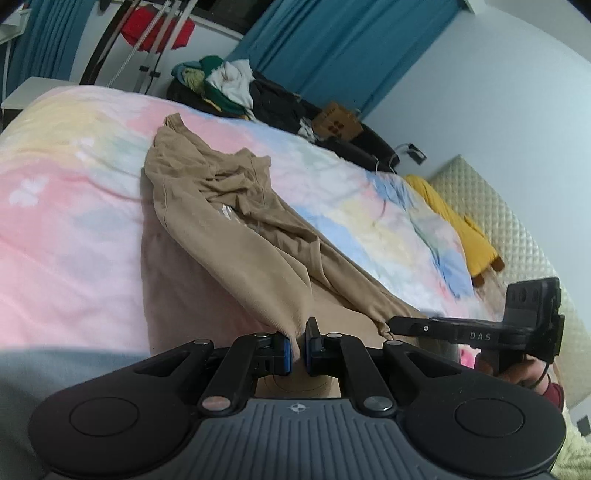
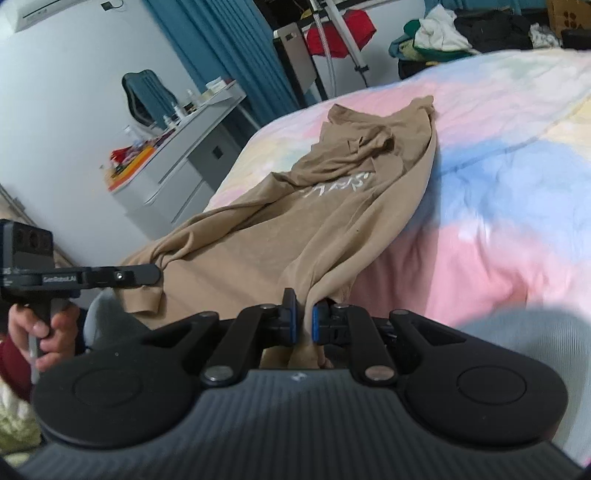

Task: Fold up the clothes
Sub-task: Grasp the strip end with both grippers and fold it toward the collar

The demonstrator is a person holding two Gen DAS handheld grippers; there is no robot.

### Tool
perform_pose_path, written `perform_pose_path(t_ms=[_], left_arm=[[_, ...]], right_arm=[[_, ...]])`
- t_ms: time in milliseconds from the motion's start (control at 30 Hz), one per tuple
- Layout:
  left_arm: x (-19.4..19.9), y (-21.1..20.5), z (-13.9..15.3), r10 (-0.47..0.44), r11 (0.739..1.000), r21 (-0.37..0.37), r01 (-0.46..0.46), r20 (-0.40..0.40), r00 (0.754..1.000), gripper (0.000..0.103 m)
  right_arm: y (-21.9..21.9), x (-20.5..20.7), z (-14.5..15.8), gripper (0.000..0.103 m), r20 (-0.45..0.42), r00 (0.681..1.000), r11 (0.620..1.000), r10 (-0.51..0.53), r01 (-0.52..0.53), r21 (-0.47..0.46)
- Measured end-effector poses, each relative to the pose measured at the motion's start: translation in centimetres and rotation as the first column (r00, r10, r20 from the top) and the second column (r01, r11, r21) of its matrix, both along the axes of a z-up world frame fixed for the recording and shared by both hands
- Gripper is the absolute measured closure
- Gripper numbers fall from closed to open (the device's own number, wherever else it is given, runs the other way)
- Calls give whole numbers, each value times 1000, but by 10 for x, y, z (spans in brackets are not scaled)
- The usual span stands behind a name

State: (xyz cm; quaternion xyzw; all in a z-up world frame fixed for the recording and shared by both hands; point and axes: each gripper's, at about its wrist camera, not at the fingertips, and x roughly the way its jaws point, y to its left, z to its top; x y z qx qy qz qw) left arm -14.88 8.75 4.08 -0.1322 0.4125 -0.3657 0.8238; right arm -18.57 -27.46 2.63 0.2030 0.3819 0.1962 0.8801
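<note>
**Left wrist view: both claws clamped on tan sweatshirt hem**

Left wrist view – left claw (image 1: 297,341) is seen pinched nearly shut, with tan fabric caught between the blue pads (image 1: 286,349). The tan sweatshirt (image 1: 236,229) is stretched from the claw up across the bed (image 1: 74,206), its far end rumpled on the pastel cover. The right claw (image 1: 393,325) is seen at the right edge, its tip gripping the hem's other corner.

Right wrist view – right claw (image 2: 303,314) is likewise pinched nearly shut on a fold of the same sweatshirt (image 2: 295,229), fabric passing between the pads and hanging below. A pale print is visible on the chest; it cannot be read. The left claw (image 2: 157,275) is shown at the left, held by a hand (image 2: 40,332), its tip buried in the hem corner. A clothes pile (image 2: 443,33) is seen beyond the bed's far side.
</note>
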Motion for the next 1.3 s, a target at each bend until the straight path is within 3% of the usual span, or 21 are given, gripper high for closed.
perform_pose_path(t_ms=[133, 267, 433, 567, 733, 867, 1033, 1167, 1267, 1300], left_arm=[[2, -2, 4, 7, 1000, -7, -7, 37, 999, 96], [36, -9, 14, 33, 999, -7, -32, 115, 993, 96], [106, -35, 21, 76, 997, -9, -76, 173, 982, 95], [176, -58, 13, 123, 992, 8, -128, 211, 970, 95], [255, -91, -23, 158, 982, 67, -175, 207, 965, 94], [301, -106, -69, 164, 970, 153, -191, 175, 971, 94], [330, -107, -118, 173, 959, 205, -194, 118, 978, 90], [336, -104, -127, 172, 962, 199, -188, 97, 980, 88], [332, -102, -124, 177, 962, 193, -191, 86, 980, 76], [329, -102, -121, 181, 962, 194, -194, 84, 980, 59]], right_arm=[[-3, 5, -3, 92, -2, 1000, 1000, -5, 5, 24], [-7, 36, 8, 92, 45, 997, 997, -58, 55, 61], [-14, 107, 14, 91, 86, 985, 986, -149, 141, 86], [-20, 180, 1, 91, 92, 970, 973, -224, 216, 83], [-22, 261, -38, 91, 65, 957, 959, -282, 282, 20], [-23, 308, -82, 91, 11, 953, 953, -301, 302, -29], [-11, 334, -114, 91, -16, 961, 952, -277, 272, -140], [-8, 339, -119, 90, -17, 961, 949, -275, 268, -165], [-6, 336, -118, 90, -8, 962, 947, -272, 266, -178], [-5, 335, -116, 89, -2, 963, 947, -271, 266, -182]])
